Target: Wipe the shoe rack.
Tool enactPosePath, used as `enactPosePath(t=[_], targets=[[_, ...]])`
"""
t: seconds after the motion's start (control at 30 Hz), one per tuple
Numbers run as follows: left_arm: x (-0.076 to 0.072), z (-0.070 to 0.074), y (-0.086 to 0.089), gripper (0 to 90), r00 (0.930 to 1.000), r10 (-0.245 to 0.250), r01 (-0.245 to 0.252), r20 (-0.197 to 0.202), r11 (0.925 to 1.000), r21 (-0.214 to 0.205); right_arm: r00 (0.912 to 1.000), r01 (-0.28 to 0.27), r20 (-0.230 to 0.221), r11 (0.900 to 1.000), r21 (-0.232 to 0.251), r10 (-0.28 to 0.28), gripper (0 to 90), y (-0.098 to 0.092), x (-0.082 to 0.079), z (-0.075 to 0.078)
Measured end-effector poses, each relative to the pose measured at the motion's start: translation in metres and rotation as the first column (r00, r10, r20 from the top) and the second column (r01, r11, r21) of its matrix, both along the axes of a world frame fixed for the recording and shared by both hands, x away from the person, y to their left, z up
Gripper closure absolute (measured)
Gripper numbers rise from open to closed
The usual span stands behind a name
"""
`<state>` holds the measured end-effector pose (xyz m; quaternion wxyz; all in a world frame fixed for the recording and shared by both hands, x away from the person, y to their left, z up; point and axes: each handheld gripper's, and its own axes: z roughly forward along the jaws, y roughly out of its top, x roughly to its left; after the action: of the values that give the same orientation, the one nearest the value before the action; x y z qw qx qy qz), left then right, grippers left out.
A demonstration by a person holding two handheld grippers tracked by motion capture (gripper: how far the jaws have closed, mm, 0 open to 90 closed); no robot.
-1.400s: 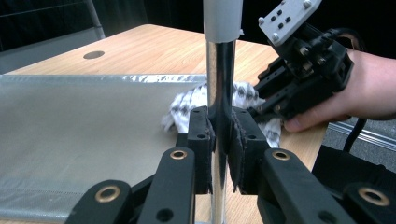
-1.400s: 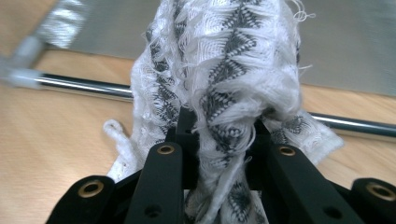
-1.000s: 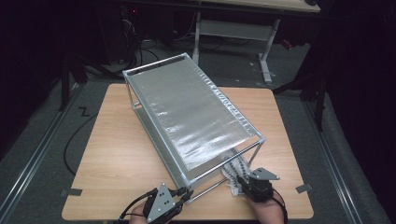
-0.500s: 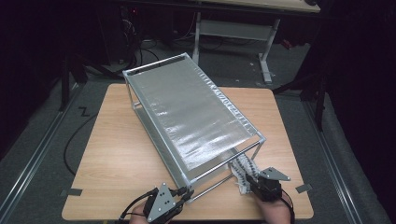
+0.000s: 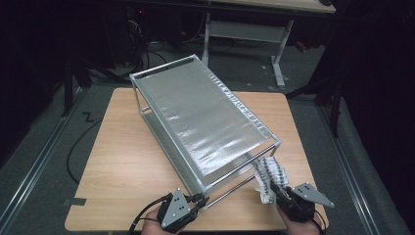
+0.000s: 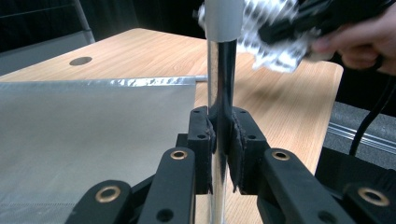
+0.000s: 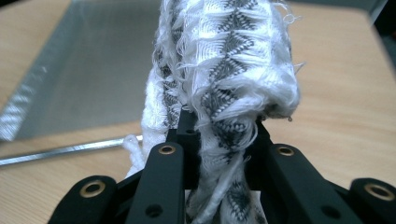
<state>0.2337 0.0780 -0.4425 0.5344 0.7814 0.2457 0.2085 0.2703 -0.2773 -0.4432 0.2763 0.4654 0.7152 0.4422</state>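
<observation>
A metal-framed rack (image 5: 205,117) with shiny silver shelves lies at an angle across the wooden table (image 5: 117,161). My left gripper (image 5: 198,199) is at its near corner, shut on a thin upright frame post (image 6: 219,88). To the right, off the rack's near end, my right gripper (image 5: 274,190) is shut on a bunched white cloth with a black zigzag pattern (image 5: 268,174). The cloth (image 7: 229,60) rises out of the jaws with frayed threads hanging, held just above the table. From the left gripper view the cloth (image 6: 275,44) hangs beyond the post, under the right gripper (image 6: 322,18) and the hand.
A low frame rod (image 7: 70,150) runs along the table between the cloth and the silver shelf (image 7: 93,70). Bare wood lies left of the rack. A strip of tape (image 5: 74,201) marks the near left edge. A desk frame (image 5: 244,29) and cables stand on the floor behind.
My right gripper has lifted the cloth and carried it to the right, away from the rack's near end. The left gripper and the rack have stayed put.
</observation>
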Motion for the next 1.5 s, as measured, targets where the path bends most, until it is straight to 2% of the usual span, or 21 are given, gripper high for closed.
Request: enactPosePath(t=[0.2, 0.4, 0.5, 0.6, 0.63, 0.73, 0.8, 0.9, 1.0, 1.13, 1.2, 1.23, 1.3, 1.33, 1.4, 1.5], targets=[[0.002, 0.0, -0.003, 79.7, 1.0, -0.007, 0.007, 0.001, 1.0, 0.0, 0.9955, 0.029, 0.089, 0.9989, 0.037, -0.032, 75.5, -0.009, -0.012, 0.024], [0.0, 0.0, -0.003, 79.8, 1.0, -0.001, 0.001, 0.0, 1.0, 0.002, 0.984, 0.033, 0.172, 0.9964, 0.078, -0.046, 75.7, -0.014, -0.02, 0.047], [-0.003, 0.0, -0.002, 79.7, 1.0, 0.001, -0.001, 0.002, 1.0, 0.002, 0.9758, 0.002, 0.218, 0.9955, 0.095, -0.022, 75.8, -0.007, -0.024, 0.061], [-0.007, 0.0, 0.0, 79.6, 1.0, 0.004, -0.004, 0.005, 1.0, 0.005, 0.9675, -0.053, 0.252, 0.9909, 0.124, 0.02, 75.8, 0.006, -0.028, 0.073], [-0.009, 0.0, 0.0, 79.6, 1.0, 0.005, -0.005, 0.007, 1.0, 0.004, 0.9645, -0.074, 0.261, 0.9882, 0.134, 0.037, 75.8, 0.012, -0.03, 0.076], [-0.011, -0.001, 0.002, 79.0, 0.9999, 0.01, -0.01, 0.014, 0.9999, 0.009, 0.9519, -0.143, 0.289, 0.982, 0.123, 0.103, 75.8, 0.034, -0.036, 0.084], [-0.013, -0.003, 0.003, 74.5, 0.9997, 0.018, -0.018, 0.016, 0.9996, 0.02, 0.9414, -0.197, 0.3, 0.9734, 0.118, 0.154, 75.8, 0.052, -0.04, 0.09], [-0.013, -0.01, 0.005, 68.0, 0.9996, 0.028, -0.028, 0.008, 0.9987, 0.043, 0.9281, -0.251, 0.308, 0.9626, 0.101, 0.21, 75.8, 0.073, -0.043, 0.095], [-0.012, -0.017, 0.005, 64.5, 0.9993, 0.034, -0.034, -0.012, 0.9976, 0.06, 0.9094, -0.305, 0.314, 0.9505, 0.059, 0.272, 75.8, 0.1, -0.042, 0.099], [-0.01, -0.024, 0.002, 63.9, 0.9985, 0.038, -0.035, -0.04, 0.9974, 0.063, 0.8963, -0.347, 0.309, 0.9367, 0.044, 0.318, 75.8, 0.123, -0.04, 0.094], [-0.009, -0.027, -0.001, 65.5, 0.9984, 0.033, -0.03, -0.045, 0.9972, 0.068, 0.8932, -0.361, 0.298, 0.9319, 0.031, 0.336, 75.7, 0.13, -0.039, 0.087], [-0.009, -0.027, -0.001, 68.2, 0.9986, 0.034, -0.031, -0.042, 0.9969, 0.072, 0.8911, -0.363, 0.292, 0.9317, 0.0, 0.347, 75.7, 0.134, -0.039, 0.084], [-0.009, -0.029, -0.004, 76.5, 0.9984, 0.033, -0.029, -0.046, 0.9967, 0.076, 0.8913, -0.37, 0.283, 0.929, 0.004, 0.354, 75.8, 0.135, -0.038, 0.08], [-0.009, -0.029, -0.005, 79.1, 0.9984, 0.036, -0.033, -0.042, 0.9963, 0.079, 0.8914, -0.375, 0.27, 0.927, -0.011, 0.364, 75.7, 0.136, -0.038, 0.077], [-0.009, -0.028, -0.006, 79.4, 0.9985, 0.036, -0.033, -0.042, 0.9959, 0.084, 0.8904, -0.371, 0.272, 0.9281, -0.031, 0.365, 75.7, 0.137, -0.038, 0.074], [-0.009, -0.028, -0.005, 79.5, 0.9987, 0.033, -0.029, -0.038, 0.9954, 0.091, 0.8953, -0.371, 0.26, 0.9286, -0.013, 0.361, 75.7, 0.133, -0.036, 0.074]])
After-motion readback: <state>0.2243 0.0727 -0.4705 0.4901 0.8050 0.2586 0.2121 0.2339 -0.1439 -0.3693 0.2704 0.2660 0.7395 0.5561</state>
